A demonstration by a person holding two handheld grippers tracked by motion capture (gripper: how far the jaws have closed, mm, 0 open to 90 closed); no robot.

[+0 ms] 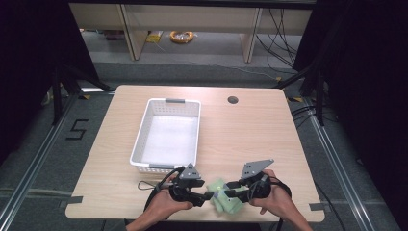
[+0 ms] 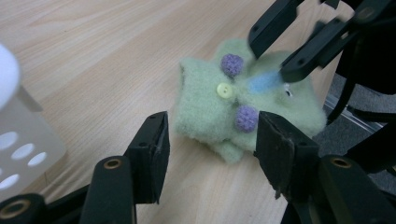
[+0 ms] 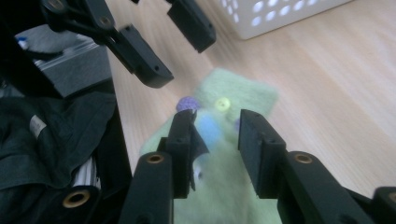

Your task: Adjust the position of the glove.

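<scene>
A white perforated plastic basket sits left of centre on a light wooden table. Near the front edge, the left gripper has its jaws spread apart, pointing at a folded pale green felt cloth with purple pompoms and a yellow button. On the cloth's right side, the right gripper hovers over it, jaws apart.

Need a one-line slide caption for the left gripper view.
Left gripper open before a green felt toy on the wooden table, right gripper opposite.
</scene>
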